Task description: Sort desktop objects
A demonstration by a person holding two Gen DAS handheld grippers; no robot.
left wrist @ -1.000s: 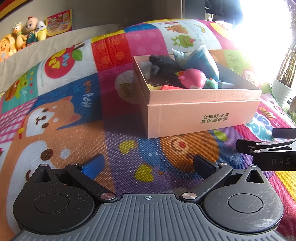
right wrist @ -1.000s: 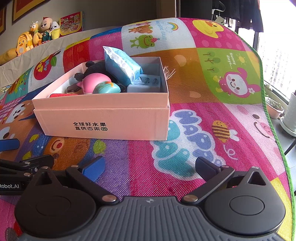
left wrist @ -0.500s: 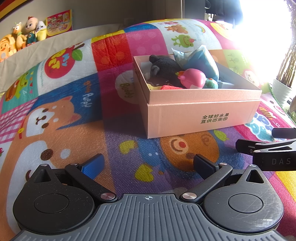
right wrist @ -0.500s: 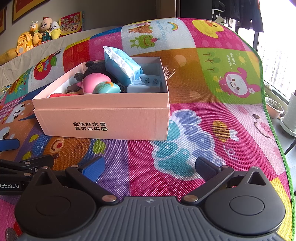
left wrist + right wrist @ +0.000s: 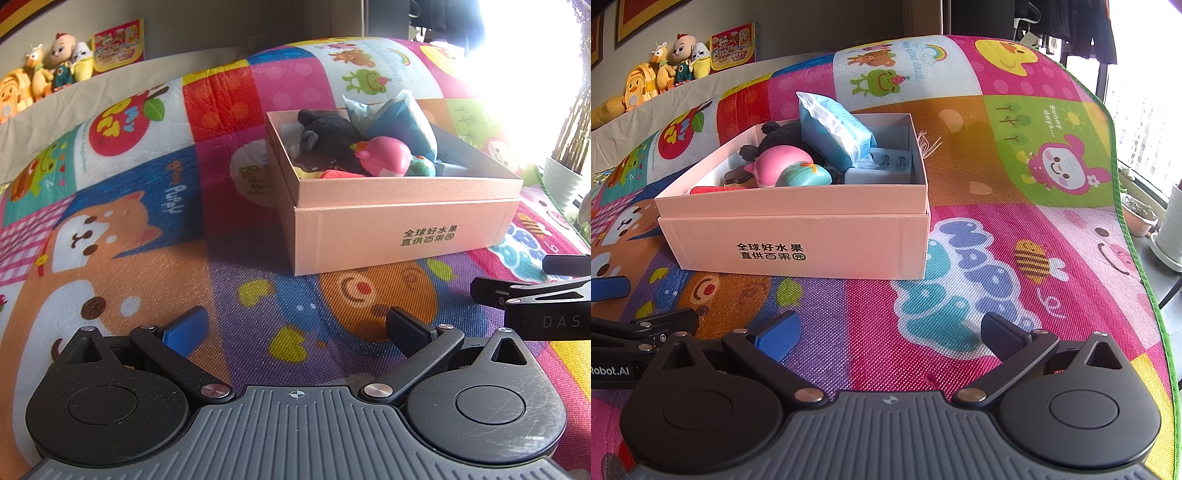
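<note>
Pink cardboard box (image 5: 399,229) sits open on the colourful play mat (image 5: 147,236), and we take it as our landmark. Inside it we see a black plush toy (image 5: 325,138) toward the far left corner, a pink round toy (image 5: 384,157) near the front wall, a small teal toy (image 5: 803,177) just beside the pink one, a blue packet (image 5: 834,131) leaning upright above the rim toward the back, a white charger block (image 5: 882,170) at the right end, and a red item (image 5: 713,190) pressed against the front wall at the left. Dark printed characters (image 5: 770,251) mark the box's front face. Our left gripper (image 5: 295,328) hovers over the mat in front of the box, well apart from it, its jaws spread wide and holding nothing. Our right gripper (image 5: 886,330) hangs in front of the box and off to its right, also well apart from it, its jaws likewise spread wide with nothing between them. Each gripper shows at the edge of the other's view, so the two stand side by side in front of the box. Behind the box, well beyond the mat's far edge, a row of stuffed toys (image 5: 665,70) stands against the wall. To the right of the box, past the mat's green edge, we see potted plants (image 5: 1141,218) by the bright window.
</note>
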